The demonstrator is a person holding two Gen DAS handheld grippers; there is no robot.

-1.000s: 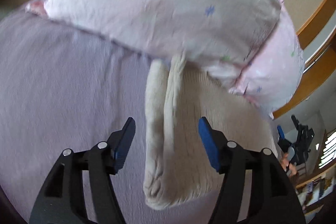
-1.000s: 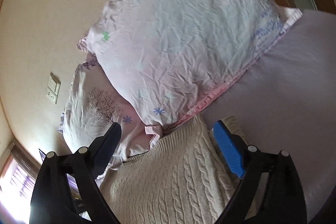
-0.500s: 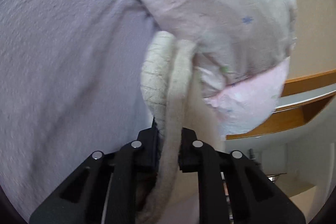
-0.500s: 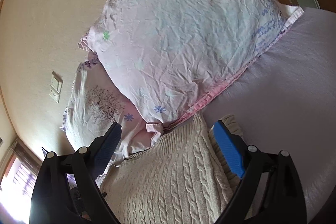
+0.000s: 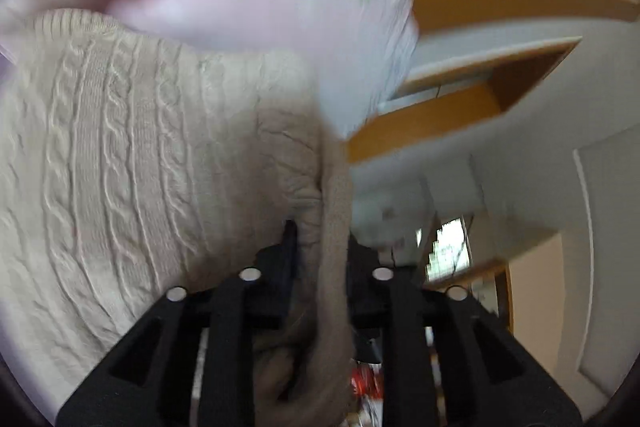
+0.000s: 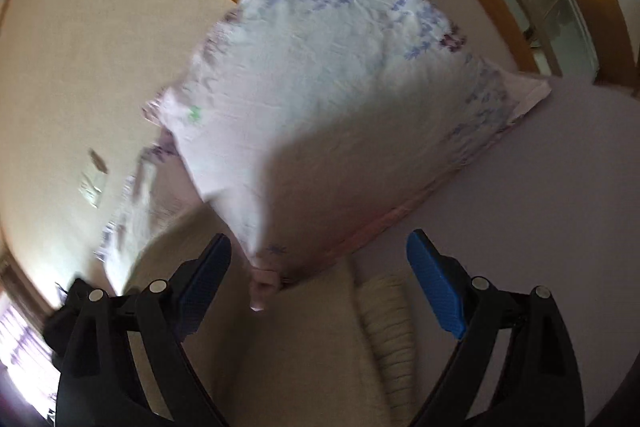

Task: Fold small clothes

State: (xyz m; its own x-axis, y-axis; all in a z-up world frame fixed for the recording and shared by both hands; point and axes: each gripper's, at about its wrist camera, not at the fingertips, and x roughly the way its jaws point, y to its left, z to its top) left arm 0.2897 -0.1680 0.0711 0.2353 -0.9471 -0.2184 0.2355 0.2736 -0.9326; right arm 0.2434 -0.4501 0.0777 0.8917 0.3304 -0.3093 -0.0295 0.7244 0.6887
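Sweater [image 5: 132,155]: cream cable knit, on the lilac bed [image 6: 552,187], top edge against the pillow [image 6: 340,99].
Left gripper [image 5: 320,247]: pressed together on a bunched fold of sweater edge, lifted, probably to carry that side across the body for a fold.
Right gripper [image 6: 320,279]: spread wide, holding nothing, poised over the sweater's near end [image 6: 320,355], likely ready to pin or take a second corner.
Pillow crowds the work area; the fold may snag it.
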